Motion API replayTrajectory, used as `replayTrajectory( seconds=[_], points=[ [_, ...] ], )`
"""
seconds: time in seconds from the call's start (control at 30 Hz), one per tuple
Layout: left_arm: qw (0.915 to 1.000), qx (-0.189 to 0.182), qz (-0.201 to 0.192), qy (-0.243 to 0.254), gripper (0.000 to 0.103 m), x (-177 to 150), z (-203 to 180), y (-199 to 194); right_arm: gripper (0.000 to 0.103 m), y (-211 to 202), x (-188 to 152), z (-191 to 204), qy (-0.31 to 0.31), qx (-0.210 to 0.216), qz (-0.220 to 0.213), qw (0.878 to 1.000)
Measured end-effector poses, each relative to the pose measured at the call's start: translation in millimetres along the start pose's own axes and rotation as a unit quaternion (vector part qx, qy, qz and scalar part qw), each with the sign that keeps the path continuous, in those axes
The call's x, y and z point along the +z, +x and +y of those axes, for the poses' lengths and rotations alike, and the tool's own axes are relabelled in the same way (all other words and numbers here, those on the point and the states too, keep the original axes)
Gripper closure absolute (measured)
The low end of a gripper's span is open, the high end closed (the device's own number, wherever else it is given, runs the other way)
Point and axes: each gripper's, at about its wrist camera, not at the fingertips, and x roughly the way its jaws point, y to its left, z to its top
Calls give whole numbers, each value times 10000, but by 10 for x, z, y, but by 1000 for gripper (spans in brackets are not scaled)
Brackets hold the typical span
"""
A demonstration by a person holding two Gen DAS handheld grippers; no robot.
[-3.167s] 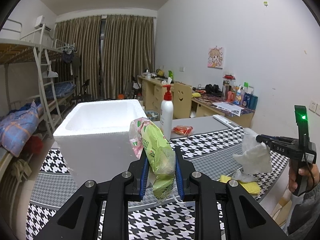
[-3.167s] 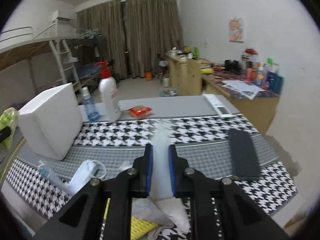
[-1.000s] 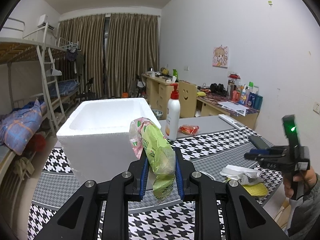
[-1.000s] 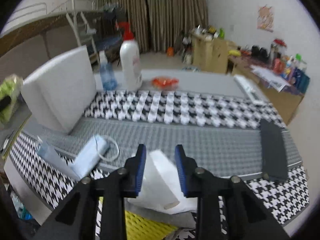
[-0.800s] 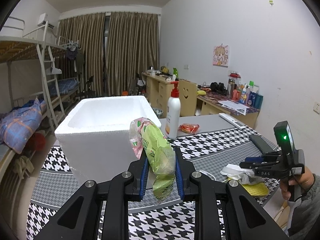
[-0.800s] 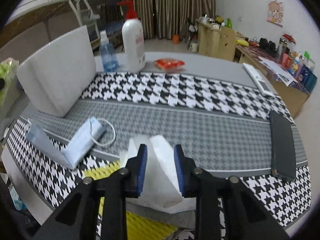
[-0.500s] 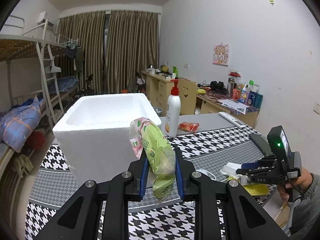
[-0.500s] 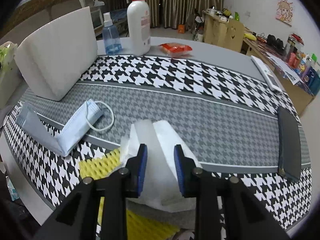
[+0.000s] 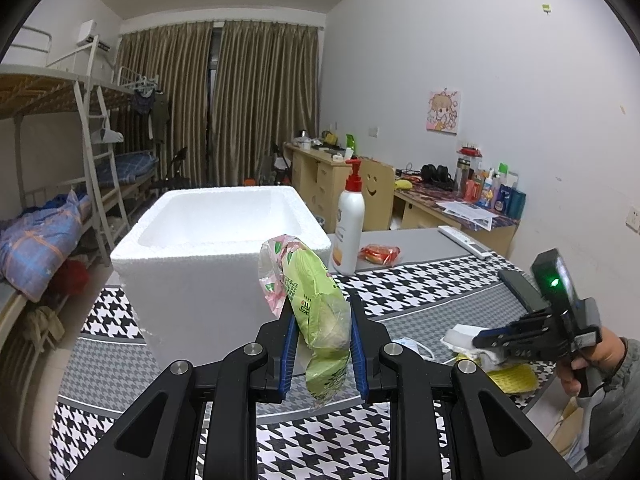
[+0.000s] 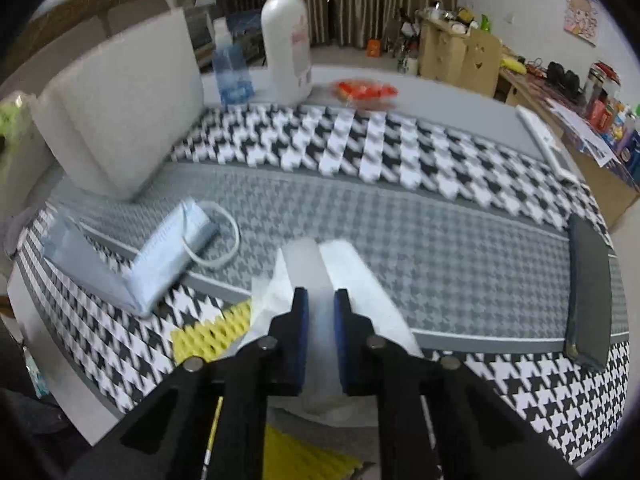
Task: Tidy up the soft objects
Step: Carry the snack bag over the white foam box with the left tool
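My left gripper (image 9: 320, 312) is shut on a green snack packet (image 9: 316, 300), held upright in front of the white foam box (image 9: 192, 280). My right gripper (image 10: 320, 300) points down at the table's near edge, its jaws closing on a white tissue wad (image 10: 308, 264) that sits between the blue pads and is squeezed by them. A yellow sponge (image 10: 204, 336) lies under the wad. To its left is a folded blue face mask (image 10: 168, 256). In the left wrist view the right gripper (image 9: 480, 340) is low over the wad (image 9: 460, 336), held by a person's hand.
A pump bottle (image 10: 286, 40), a small spray bottle (image 10: 232, 76) and an orange packet (image 10: 366, 90) stand at the table's far side. A black case (image 10: 588, 288) lies at the right edge, a white remote (image 10: 544, 144) beyond it. Desks and a bunk bed surround the table.
My right gripper tilted down and its jaws narrowed onto the white wad. The left gripper stayed still with the green packet.
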Motion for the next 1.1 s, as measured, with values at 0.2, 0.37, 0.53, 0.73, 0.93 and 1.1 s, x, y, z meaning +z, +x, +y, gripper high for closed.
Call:
replayTrajectory(
  seconds=[0.2,0.37,0.53,0.73,0.93,1.1],
  points=[
    [10000,-16,-69,42,78,19,-20,-34,88,-441,74,-20,228,240,-661,9973],
    [9999,-8,-110,35,78,3,-4,-55,88,-743,144,-42,451,371,-1173,9914],
    [9998,27,-183,12,78,23,18,-95,88,-981,234,-27,588,452,-1605,9842],
    [9994,95,-317,56,78,90,29,-155,88,-1123,333,51,583,557,-1936,9777],
    [9989,109,-433,126,78,170,25,-190,88,-1188,432,188,461,620,-2152,9735],
    [9985,113,-520,161,78,250,33,-218,88,-1228,509,296,326,709,-2263,9709]
  ],
)
